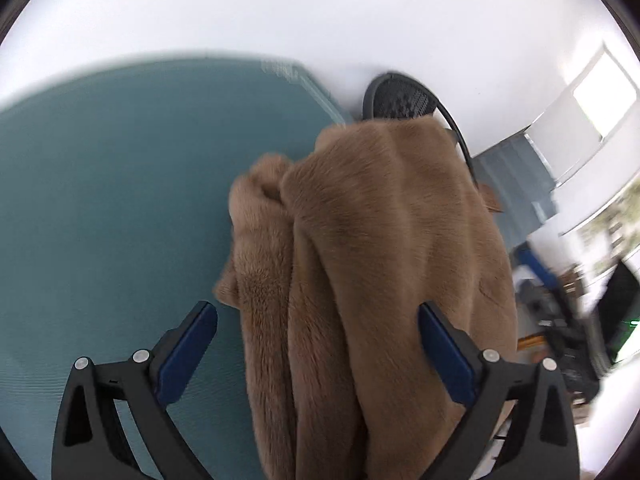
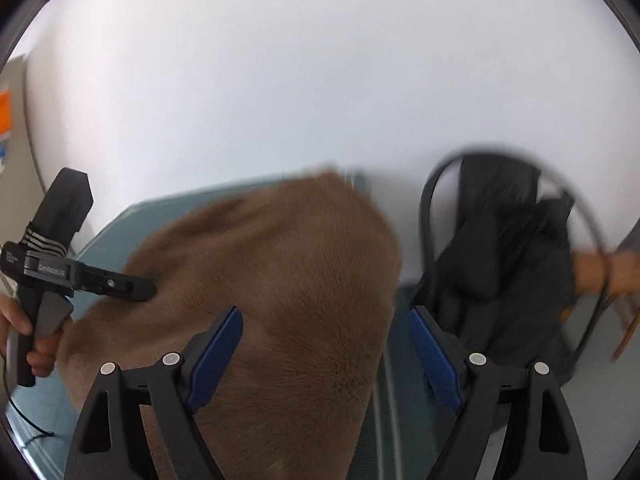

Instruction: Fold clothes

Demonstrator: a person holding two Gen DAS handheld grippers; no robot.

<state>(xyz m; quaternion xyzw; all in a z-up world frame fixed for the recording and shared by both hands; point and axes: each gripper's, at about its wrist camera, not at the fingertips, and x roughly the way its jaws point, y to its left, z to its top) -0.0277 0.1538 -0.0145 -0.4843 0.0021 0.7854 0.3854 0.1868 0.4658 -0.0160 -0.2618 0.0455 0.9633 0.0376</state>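
Note:
A brown furry garment (image 1: 380,240) lies bunched on the teal table (image 1: 100,200), and its right part hangs over the table's edge. My left gripper (image 1: 318,312) stands open astride it. The left pad (image 1: 192,352) is clear of the fur and the right pad (image 1: 444,356) sits beside it. In the right wrist view the same garment (image 2: 280,280) fills the middle. My right gripper (image 2: 326,316) is open over its right edge, and neither blue pad squeezes the fur. A hand holds the left gripper (image 2: 136,286) at the far left, its tip on the garment.
A black mesh chair back (image 1: 400,96) stands just past the table's far right corner. Dark clothes (image 2: 500,280) are draped on it. The table edge (image 2: 384,360) runs down beside the garment. A white wall lies behind and cluttered furniture (image 1: 560,320) is at the right.

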